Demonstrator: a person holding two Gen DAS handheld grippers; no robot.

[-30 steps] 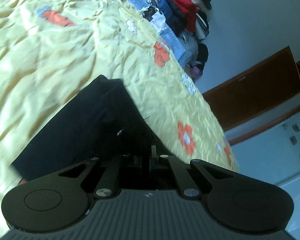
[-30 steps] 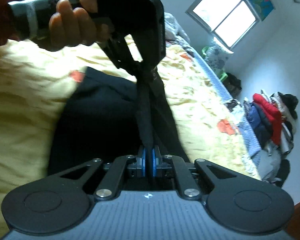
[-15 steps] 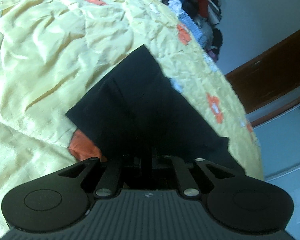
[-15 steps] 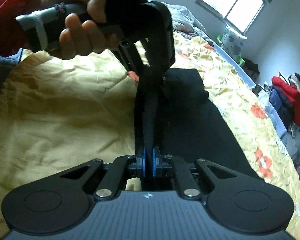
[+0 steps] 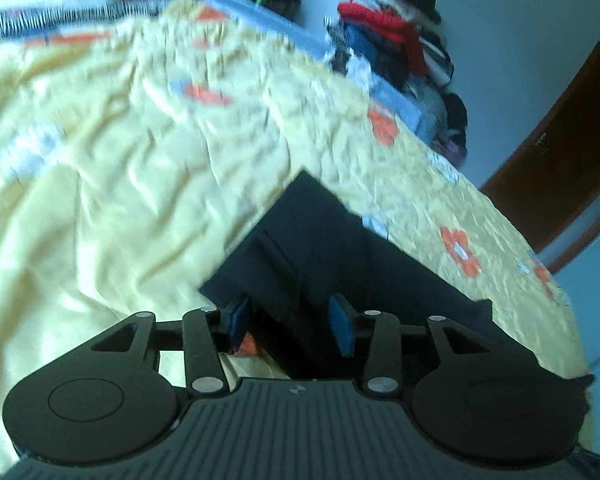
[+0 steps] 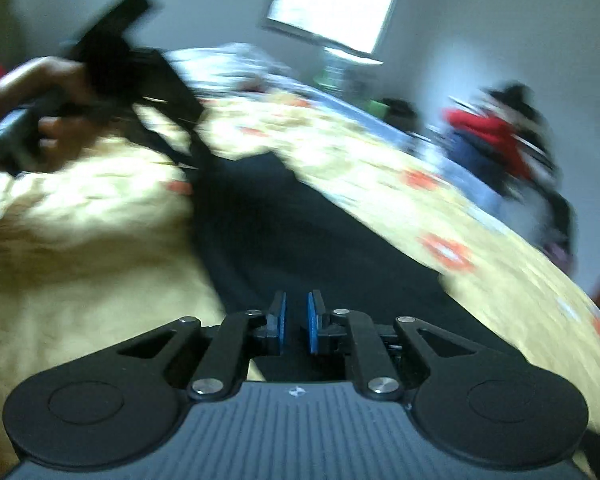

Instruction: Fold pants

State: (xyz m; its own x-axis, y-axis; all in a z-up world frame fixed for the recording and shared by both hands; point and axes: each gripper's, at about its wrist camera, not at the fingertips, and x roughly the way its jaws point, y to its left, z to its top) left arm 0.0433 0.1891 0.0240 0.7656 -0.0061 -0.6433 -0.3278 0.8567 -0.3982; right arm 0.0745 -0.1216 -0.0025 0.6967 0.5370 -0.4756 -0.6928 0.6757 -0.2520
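Both wrist views — low over bed (image 5: 100,208)

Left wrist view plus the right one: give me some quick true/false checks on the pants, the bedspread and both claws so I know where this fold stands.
1. The black pants lie on a yellow flowered bedspread. True.
2. The left claw is clamped on the fabric. False: its jaws stand apart, having just been opening, and the pads do not press the pants.
3. A pile of clothes sits beyond the bed. True.
4. The right claw gapes wide. False: a narrow gap only.
5. The pants are white. False: black.
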